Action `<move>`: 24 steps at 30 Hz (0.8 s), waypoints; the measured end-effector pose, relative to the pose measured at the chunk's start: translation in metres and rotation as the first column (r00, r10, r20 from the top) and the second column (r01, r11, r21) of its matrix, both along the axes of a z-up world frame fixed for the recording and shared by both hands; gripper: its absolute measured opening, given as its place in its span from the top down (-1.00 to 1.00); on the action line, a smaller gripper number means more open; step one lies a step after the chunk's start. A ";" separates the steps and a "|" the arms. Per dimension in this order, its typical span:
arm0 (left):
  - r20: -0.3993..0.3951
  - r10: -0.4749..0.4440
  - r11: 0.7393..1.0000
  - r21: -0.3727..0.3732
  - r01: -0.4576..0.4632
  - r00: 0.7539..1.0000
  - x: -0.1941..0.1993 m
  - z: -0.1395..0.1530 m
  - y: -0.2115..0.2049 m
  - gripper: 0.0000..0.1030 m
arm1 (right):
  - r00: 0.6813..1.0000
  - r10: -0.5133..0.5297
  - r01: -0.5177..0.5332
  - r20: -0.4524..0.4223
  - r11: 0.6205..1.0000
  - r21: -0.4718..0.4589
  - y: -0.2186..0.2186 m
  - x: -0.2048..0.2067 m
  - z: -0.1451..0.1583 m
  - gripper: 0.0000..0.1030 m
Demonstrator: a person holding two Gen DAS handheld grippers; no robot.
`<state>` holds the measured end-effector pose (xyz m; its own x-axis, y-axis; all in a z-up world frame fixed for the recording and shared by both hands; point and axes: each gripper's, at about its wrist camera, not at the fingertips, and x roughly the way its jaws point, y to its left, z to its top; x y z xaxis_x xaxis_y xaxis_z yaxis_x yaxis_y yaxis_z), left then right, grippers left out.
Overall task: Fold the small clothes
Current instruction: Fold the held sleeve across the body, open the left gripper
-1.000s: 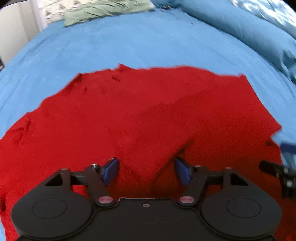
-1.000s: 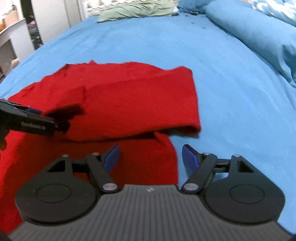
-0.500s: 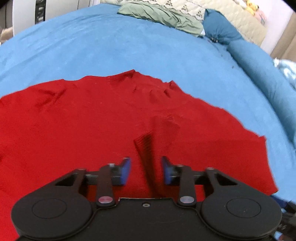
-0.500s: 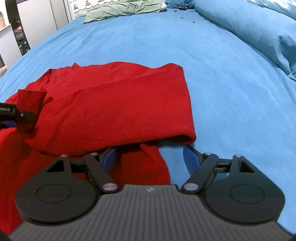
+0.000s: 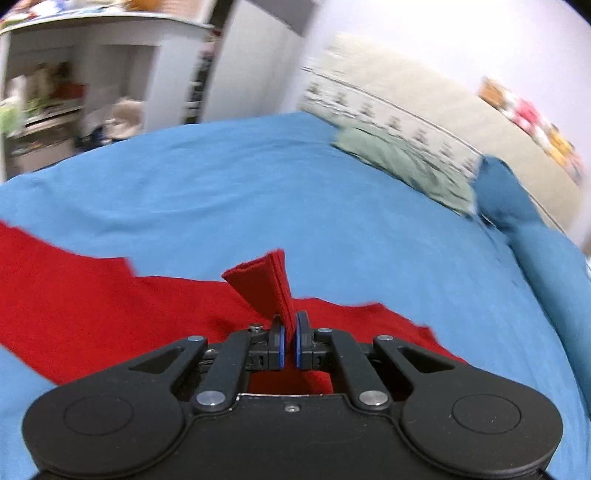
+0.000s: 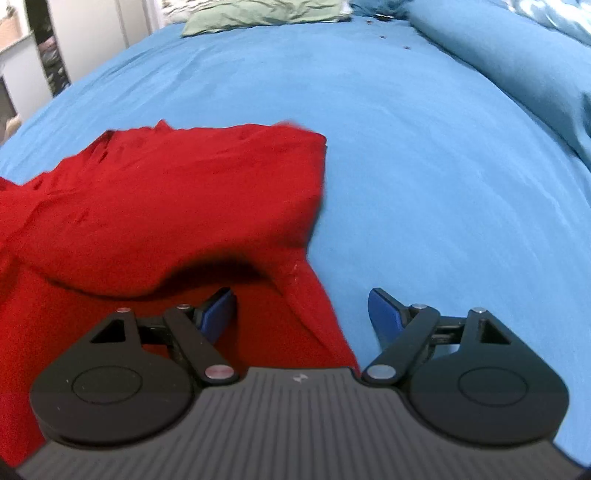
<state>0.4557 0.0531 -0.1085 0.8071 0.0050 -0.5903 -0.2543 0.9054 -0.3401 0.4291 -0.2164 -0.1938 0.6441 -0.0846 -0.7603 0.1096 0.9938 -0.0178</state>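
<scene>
A red knit garment (image 5: 110, 299) lies on the blue bed sheet (image 5: 221, 192). My left gripper (image 5: 289, 334) is shut on a ribbed end of the red garment (image 5: 264, 286), which sticks up between the pads, lifted off the rest. In the right wrist view the garment (image 6: 166, 206) lies partly folded over itself, with a raised fold in front of my right gripper (image 6: 301, 308). That gripper is open and empty, its left finger over the red cloth, its right finger over the sheet.
A green cloth (image 5: 402, 166) lies at the far end of the bed by a patterned headboard; it also shows in the right wrist view (image 6: 258, 13). A blue duvet (image 6: 517, 62) is bunched along the right. White shelves (image 5: 55, 92) stand off the bed's left.
My left gripper has closed on the garment's ribbed end and lifted it, tilting up toward the room. My right gripper has moved closer to the fold, still open.
</scene>
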 end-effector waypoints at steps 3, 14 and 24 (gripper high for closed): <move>-0.024 0.026 0.999 -0.043 -0.027 0.999 0.001 -0.013 0.017 0.91 | 1.000 0.015 -0.015 0.002 0.999 -0.036 0.006 0.007 -0.001 -0.86; -0.060 -0.007 1.000 0.014 0.008 0.998 -0.018 -0.025 0.026 0.89 | 0.999 -0.041 0.039 -0.016 0.996 -0.078 -0.013 0.002 -0.001 -0.83; -0.171 -0.042 0.986 0.150 0.068 0.984 -0.049 -0.034 0.031 0.78 | 0.999 0.034 -0.033 0.030 0.999 -0.029 -0.002 -0.015 0.025 -0.85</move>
